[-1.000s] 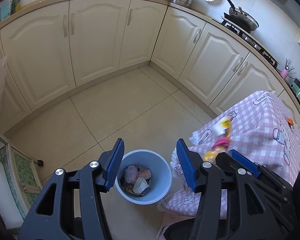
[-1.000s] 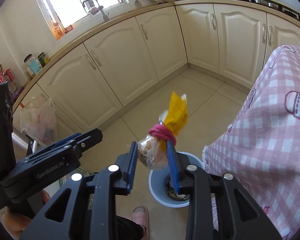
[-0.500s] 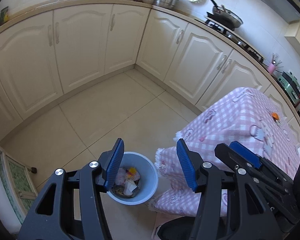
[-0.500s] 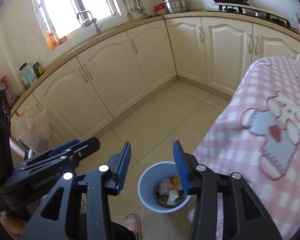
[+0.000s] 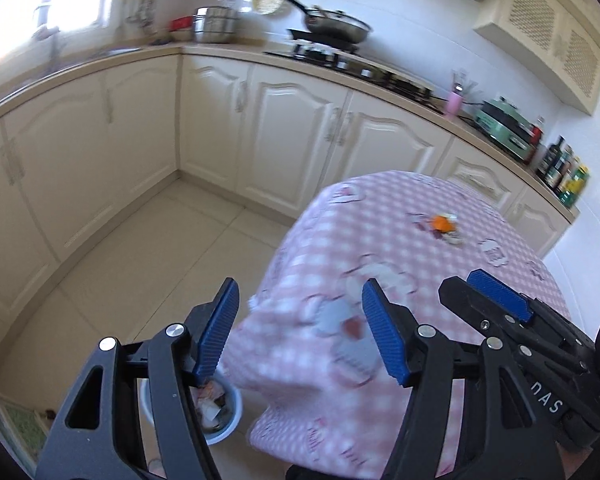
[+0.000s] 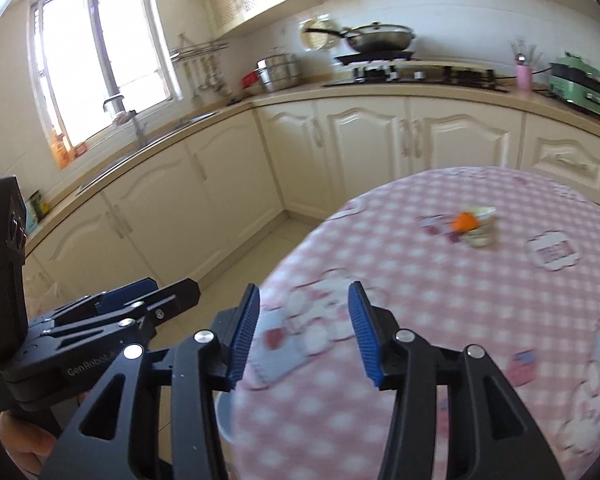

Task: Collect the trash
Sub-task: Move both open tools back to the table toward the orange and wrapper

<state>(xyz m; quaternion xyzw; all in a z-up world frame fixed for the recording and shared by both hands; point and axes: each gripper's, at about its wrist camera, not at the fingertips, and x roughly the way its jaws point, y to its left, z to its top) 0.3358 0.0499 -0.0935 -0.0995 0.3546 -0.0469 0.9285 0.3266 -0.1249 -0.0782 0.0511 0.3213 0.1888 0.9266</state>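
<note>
1. Round table under a pink-and-white checked cloth with cartoon prints: fills the lower right of both wrist views, soft drape hanging over the edge nearest the grippers.
2. Pale blue round plastic bin: on the tiled floor just beside the table's edge, partly hidden behind the left gripper's finger; inside, crumpled wrappers and paper scraps, seemingly about half full.
3. Black left gripper with blue ribbed pads: spread wide, nothing between the pads, raised above the table's near edge.
4. Black right gripper with blue ribbed pads: likewise spread and empty, aimed across the cloth.
5. Small crumpled heap of trash with an orange scrap on pale wrappers: on the far half of the tabletop, well apart from both grippers. Probably light, soft and crushable, likely crinkly rather than fragile; best pinched across the bunched middle, low against the cloth, to catch the loose pieces together. Too blurred to tell materials exactly.
</note>
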